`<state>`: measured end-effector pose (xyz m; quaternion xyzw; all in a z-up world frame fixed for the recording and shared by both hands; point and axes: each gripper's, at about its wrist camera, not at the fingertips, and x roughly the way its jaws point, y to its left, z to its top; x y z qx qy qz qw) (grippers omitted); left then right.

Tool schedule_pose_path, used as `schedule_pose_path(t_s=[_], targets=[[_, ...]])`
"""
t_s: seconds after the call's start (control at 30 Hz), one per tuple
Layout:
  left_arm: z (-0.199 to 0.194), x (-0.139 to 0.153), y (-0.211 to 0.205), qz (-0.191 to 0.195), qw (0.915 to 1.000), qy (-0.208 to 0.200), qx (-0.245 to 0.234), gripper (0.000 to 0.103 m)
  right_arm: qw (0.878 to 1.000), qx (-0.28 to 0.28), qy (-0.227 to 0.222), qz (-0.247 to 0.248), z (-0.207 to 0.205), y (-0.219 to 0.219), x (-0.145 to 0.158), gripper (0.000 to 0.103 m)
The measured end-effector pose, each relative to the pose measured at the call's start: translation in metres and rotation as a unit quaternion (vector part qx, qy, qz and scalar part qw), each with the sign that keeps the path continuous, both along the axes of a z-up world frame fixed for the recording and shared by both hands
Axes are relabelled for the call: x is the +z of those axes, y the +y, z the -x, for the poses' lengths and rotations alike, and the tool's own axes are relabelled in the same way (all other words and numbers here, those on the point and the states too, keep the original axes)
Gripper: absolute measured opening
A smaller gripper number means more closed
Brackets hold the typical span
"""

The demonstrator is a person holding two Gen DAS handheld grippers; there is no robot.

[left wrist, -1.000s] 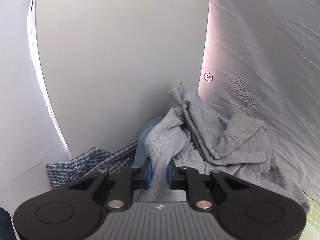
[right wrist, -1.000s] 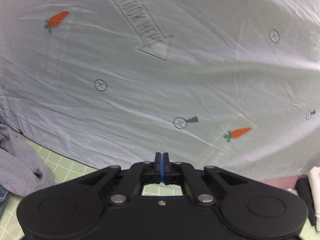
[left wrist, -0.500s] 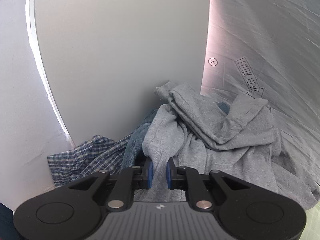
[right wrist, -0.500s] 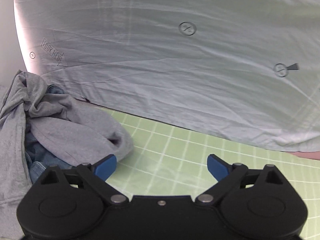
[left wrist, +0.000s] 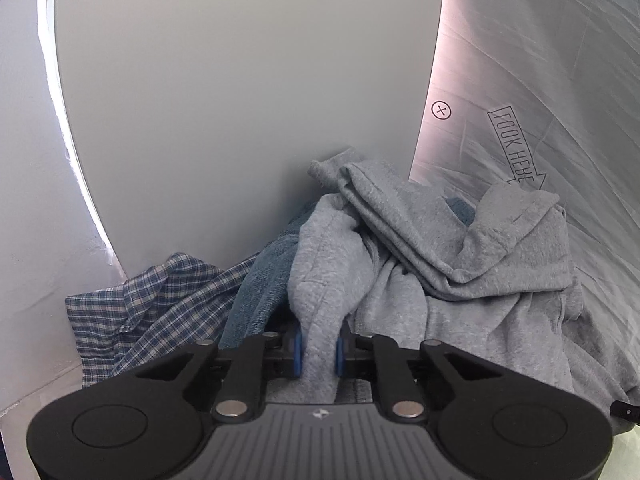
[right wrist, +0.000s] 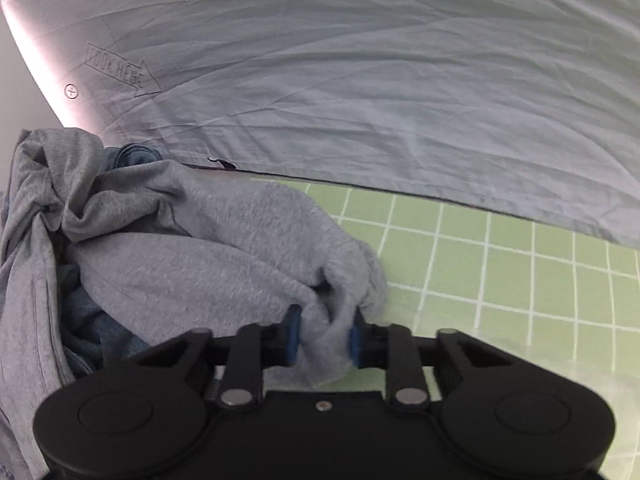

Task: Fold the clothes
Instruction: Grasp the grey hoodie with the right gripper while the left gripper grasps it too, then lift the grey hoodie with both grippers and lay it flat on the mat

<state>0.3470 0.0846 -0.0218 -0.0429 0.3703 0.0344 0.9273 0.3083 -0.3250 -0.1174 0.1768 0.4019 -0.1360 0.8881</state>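
Note:
A crumpled grey sweatshirt (left wrist: 440, 248) lies heaped in the corner. My left gripper (left wrist: 318, 350) is shut on a hanging fold of it, blue pads pressed against both sides of the cloth. In the right wrist view the same grey sweatshirt (right wrist: 224, 256) spreads to the left onto the mat. My right gripper (right wrist: 324, 340) is at its near right edge, its jaws closing, with a bunched wad of grey fabric pinched between the pads.
A blue denim garment (left wrist: 260, 292) and a blue plaid shirt (left wrist: 160, 304) lie under and left of the sweatshirt. A white panel (left wrist: 240, 100) and a wrinkled printed backdrop sheet (right wrist: 360, 80) close off the far side. The green gridded mat (right wrist: 500, 280) extends right.
My right gripper swung down and left from facing the backdrop, opened wide, then closed onto the sweatshirt's edge. The left gripper kept its grip while the clothes pile shifted slightly in its view.

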Motion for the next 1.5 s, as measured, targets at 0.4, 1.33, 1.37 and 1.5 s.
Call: schedule_pose_path(t_s=[0.4,1.33,1.37,1.5], targets=[[0.059,0.057,-0.039,0.021,0.9952,-0.054,-0.079,0.013,0.981,-0.018,-0.116,0.157,0.111,0.002,0.103,0.011],[0.428,0.126,-0.324,0.198,0.8946,-0.028,-0.4,0.012,0.857,-0.339,-0.056,0.385,0.623,-0.248,0.192,0.011],[0.434,0.131,-0.326,0.201,0.8936,-0.038,-0.399,0.012,0.851,-0.343,-0.067,0.393,0.632,-0.255,0.203,0.011],[0.444,0.135,-0.333,0.19,0.9003,-0.048,-0.389,0.012,0.836,-0.346,-0.112,0.411,0.648,-0.27,0.231,0.011]])
